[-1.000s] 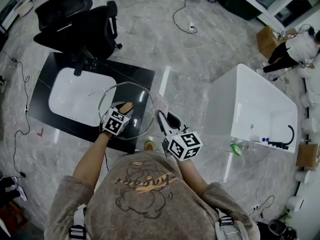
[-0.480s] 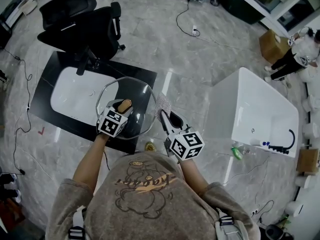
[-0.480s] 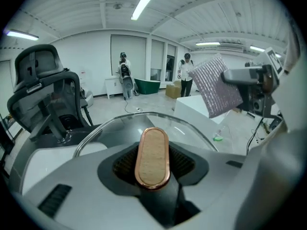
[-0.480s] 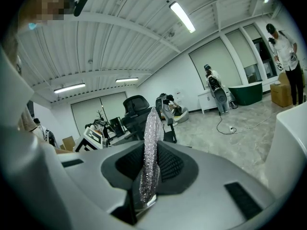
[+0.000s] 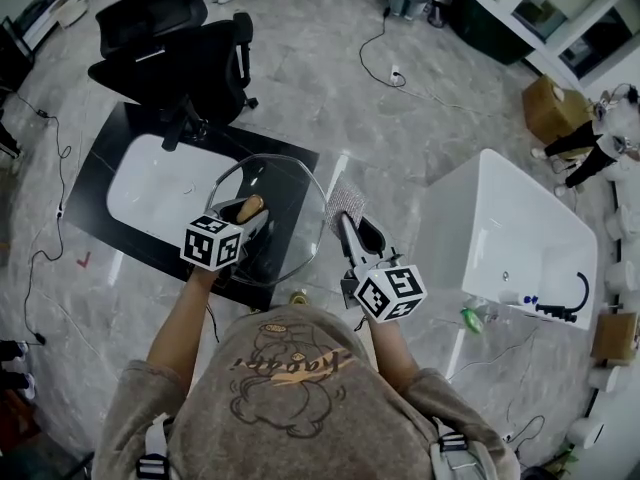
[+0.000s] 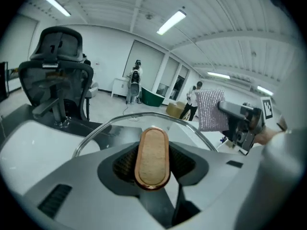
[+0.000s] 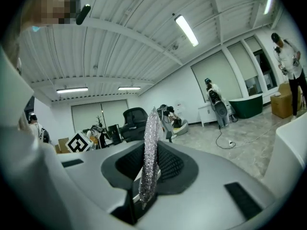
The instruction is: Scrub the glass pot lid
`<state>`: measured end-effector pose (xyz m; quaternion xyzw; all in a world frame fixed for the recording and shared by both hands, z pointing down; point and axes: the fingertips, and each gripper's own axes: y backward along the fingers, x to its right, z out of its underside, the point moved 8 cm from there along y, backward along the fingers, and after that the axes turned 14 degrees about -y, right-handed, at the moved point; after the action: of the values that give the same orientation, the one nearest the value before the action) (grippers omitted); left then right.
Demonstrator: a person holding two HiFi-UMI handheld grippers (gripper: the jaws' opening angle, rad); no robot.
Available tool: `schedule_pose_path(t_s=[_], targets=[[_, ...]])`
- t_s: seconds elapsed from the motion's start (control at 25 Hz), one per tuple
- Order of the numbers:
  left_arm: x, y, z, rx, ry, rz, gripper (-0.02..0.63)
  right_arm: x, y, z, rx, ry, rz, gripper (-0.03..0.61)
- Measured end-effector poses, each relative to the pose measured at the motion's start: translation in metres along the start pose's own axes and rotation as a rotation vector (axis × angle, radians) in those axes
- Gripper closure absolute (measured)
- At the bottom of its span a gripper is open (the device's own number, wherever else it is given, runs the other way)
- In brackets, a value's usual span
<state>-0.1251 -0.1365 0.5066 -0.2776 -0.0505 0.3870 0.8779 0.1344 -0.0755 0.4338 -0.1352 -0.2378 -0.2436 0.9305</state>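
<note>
Head view: on a grey marble floor [image 5: 400,118] stands a black counter [image 5: 88,218] with a white basin [image 5: 150,188]. The left tongs [image 5: 248,212] are clamped on the wooden handle [image 5: 251,207] of the glass pot lid [image 5: 290,198]. The right tongs [image 5: 350,223], just beside it, pinch a scrubbing cloth [image 5: 346,199].

Left gripper view: the cloth hangs right of the handle, apart from the glass.

Right gripper view: the cloth stands edge-on between closed jaws.

I judge that scrubbing is about to begin; next the cloth must press flat on the steady glass.
</note>
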Motion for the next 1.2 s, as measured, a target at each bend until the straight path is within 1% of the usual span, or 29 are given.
schedule_pose_path(t_s=[0.08, 0.16, 0.24, 0.32, 0.36, 0.4, 0.44, 0.48, 0.6, 0.68, 0.76, 0.88, 0.92, 1.04, 1.08, 1.16, 1.2], targets=[[-0.003, 0.005, 0.002, 0.051, 0.099, 0.031, 0.433, 0.005, 0.007, -0.016, 0.039, 0.008, 0.009, 0.499], [-0.005, 0.009, 0.004, 0.125, 0.225, 0.081, 0.433, 0.011, 0.012, -0.024, 0.054, 0.013, 0.021, 0.499], [-0.005, 0.013, 0.005, 0.218, 0.381, 0.159, 0.433, 0.015, 0.015, -0.024, 0.054, 0.008, 0.029, 0.499], [0.000, 0.015, 0.006, 0.312, 0.536, 0.248, 0.433, 0.015, 0.016, -0.020, 0.041, -0.010, 0.018, 0.499], [0.004, 0.016, 0.007, 0.350, 0.597, 0.281, 0.433, 0.013, 0.016, -0.018, 0.033, -0.022, 0.003, 0.499], [0.007, 0.017, 0.007, 0.378, 0.642, 0.304, 0.433, 0.010, 0.015, -0.015, 0.025, -0.033, -0.018, 0.499], [0.011, 0.017, 0.007, 0.397, 0.667, 0.317, 0.433, 0.006, 0.013, -0.013, 0.017, -0.041, -0.042, 0.499], [0.014, 0.017, 0.007, 0.408, 0.674, 0.326, 0.433, 0.001, 0.009, -0.011, 0.008, -0.048, -0.068, 0.499], [0.021, 0.014, 0.005, 0.409, 0.655, 0.346, 0.433, -0.013, 0.000, -0.005, -0.023, -0.059, -0.138, 0.499], [0.028, 0.013, 0.004, 0.407, 0.660, 0.365, 0.433, -0.019, -0.003, -0.002, -0.038, -0.066, -0.164, 0.499], [0.034, 0.012, 0.003, 0.423, 0.690, 0.390, 0.433, -0.023, -0.002, -0.002, -0.047, -0.074, -0.191, 0.499], [0.042, 0.010, 0.006, 0.450, 0.762, 0.434, 0.433, -0.031, -0.001, -0.002, -0.057, -0.087, -0.250, 0.499], [0.045, 0.009, 0.006, 0.452, 0.777, 0.441, 0.433, -0.033, -0.001, -0.003, -0.057, -0.086, -0.258, 0.499], [0.045, 0.009, 0.008, 0.435, 0.740, 0.420, 0.433, -0.033, 0.001, -0.004, -0.057, -0.090, -0.254, 0.499], [0.046, 0.009, 0.008, 0.431, 0.744, 0.425, 0.433, -0.033, 0.002, -0.004, -0.056, -0.091, -0.250, 0.499], [0.052, 0.009, 0.007, 0.432, 0.789, 0.459, 0.433, -0.032, 0.002, -0.004, -0.057, -0.090, -0.247, 0.499], [0.054, 0.010, 0.007, 0.432, 0.795, 0.472, 0.433, -0.032, 0.002, -0.004, -0.059, -0.089, -0.249, 0.499]])
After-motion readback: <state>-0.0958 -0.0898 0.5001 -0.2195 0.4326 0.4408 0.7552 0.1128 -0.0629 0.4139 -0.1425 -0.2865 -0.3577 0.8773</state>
